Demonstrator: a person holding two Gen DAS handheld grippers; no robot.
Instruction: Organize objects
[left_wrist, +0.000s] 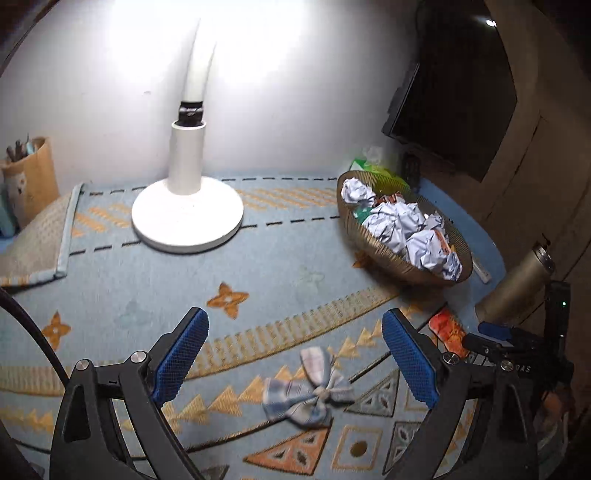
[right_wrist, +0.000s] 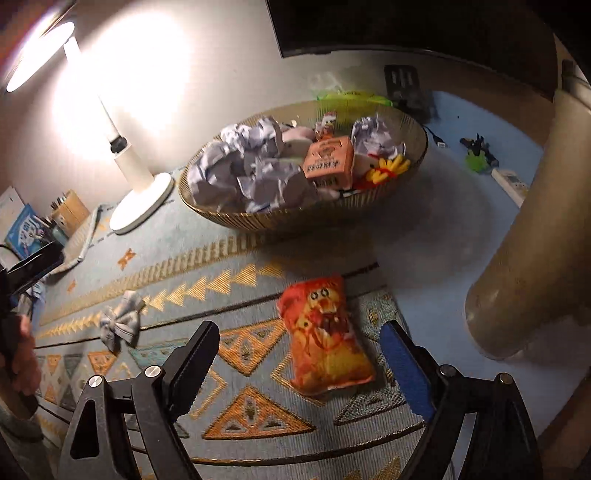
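A plaid cloth bow (left_wrist: 308, 393) lies on the patterned blue mat between the tips of my open, empty left gripper (left_wrist: 295, 354). It also shows in the right wrist view (right_wrist: 122, 319). An orange snack-shaped pillow (right_wrist: 327, 334) lies on the mat between the tips of my open, empty right gripper (right_wrist: 301, 354); its edge shows in the left wrist view (left_wrist: 448, 332). A gold ribbed basket (left_wrist: 380, 251), also in the right wrist view (right_wrist: 258, 218), holds crumpled paper balls (right_wrist: 243, 166), an orange box (right_wrist: 328, 162) and small toys.
A white lamp base (left_wrist: 186, 214) stands at the back of the mat. A beige metal bottle (right_wrist: 532, 236) stands right of the pillow. A pencil holder (left_wrist: 31, 173) and folded cloth (left_wrist: 37, 236) sit at left. A remote (right_wrist: 511, 182) and green toy (right_wrist: 476, 157) lie at right.
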